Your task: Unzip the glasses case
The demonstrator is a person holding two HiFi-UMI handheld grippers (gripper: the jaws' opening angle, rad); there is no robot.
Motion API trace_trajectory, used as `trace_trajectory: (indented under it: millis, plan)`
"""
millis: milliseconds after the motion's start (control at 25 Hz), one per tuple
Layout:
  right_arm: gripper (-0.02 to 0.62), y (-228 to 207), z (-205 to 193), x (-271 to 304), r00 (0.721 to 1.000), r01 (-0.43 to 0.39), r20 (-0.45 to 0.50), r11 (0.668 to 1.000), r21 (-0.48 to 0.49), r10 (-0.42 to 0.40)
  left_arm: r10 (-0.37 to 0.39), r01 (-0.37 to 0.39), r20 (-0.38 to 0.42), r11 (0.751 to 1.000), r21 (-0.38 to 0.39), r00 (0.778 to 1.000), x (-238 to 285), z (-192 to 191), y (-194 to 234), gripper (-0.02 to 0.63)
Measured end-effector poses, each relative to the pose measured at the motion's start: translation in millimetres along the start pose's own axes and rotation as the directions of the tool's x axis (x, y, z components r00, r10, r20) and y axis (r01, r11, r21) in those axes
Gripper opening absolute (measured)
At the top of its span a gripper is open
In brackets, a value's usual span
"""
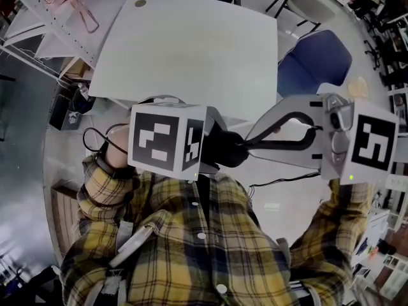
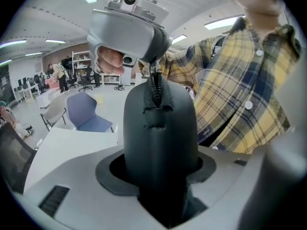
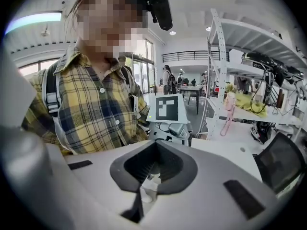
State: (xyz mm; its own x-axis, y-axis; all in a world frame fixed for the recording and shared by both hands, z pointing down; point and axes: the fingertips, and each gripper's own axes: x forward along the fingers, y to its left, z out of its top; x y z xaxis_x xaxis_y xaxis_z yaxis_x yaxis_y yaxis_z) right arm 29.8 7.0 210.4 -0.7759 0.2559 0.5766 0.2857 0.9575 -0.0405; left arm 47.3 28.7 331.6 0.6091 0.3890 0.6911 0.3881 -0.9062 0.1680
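Much of the black glasses case (image 2: 160, 128) hides behind the left tongs' (image 2: 160, 159) marker cube in the head view. Those tongs clamp one end of it, in the air near the person's plaid shirt (image 1: 191, 247). Right tongs (image 1: 247, 143) are pinched together on the zip pull (image 2: 154, 83) at its other end. A white tabletop (image 1: 191, 50) lies beyond, with a blue chair (image 1: 312, 62) beside it and metal shelving (image 3: 214, 61) nearby.

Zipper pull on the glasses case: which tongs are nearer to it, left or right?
Right. The right tongs pinch the zipper pull atop the glasses case; the left tongs clamp its body, below the pull.
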Motion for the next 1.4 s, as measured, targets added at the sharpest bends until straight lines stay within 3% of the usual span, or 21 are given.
trace_trajectory:
  millis: [320,560,960,1120,1400]
  plan:
    - [-0.002,38,-4,-25,0.997,0.067,-0.025,0.997,-0.030,-0.068,-0.014,0.014,0.144,1.000,0.001,0.989,2,34,-19,0.244]
    - [-0.002,33,3,-22,0.996,0.091,0.000,0.995,-0.041,-0.091,-0.011,0.008,0.209,1.000,0.016,0.978,-11,36,-18,0.244]
    - [-0.002,26,8,-21,0.992,0.129,0.023,0.990,-0.052,-0.128,-0.017,0.000,0.348,0.999,0.050,0.937,-33,44,-14,0.244]
    - [-0.002,23,8,-21,0.990,0.143,0.009,0.988,-0.060,-0.142,-0.055,0.034,0.436,0.998,0.055,0.898,-43,52,-11,0.244]
    - [-0.002,18,10,-21,0.986,0.168,-0.004,0.983,-0.072,-0.169,-0.117,0.108,0.593,0.993,0.050,0.797,-62,62,-9,0.244]
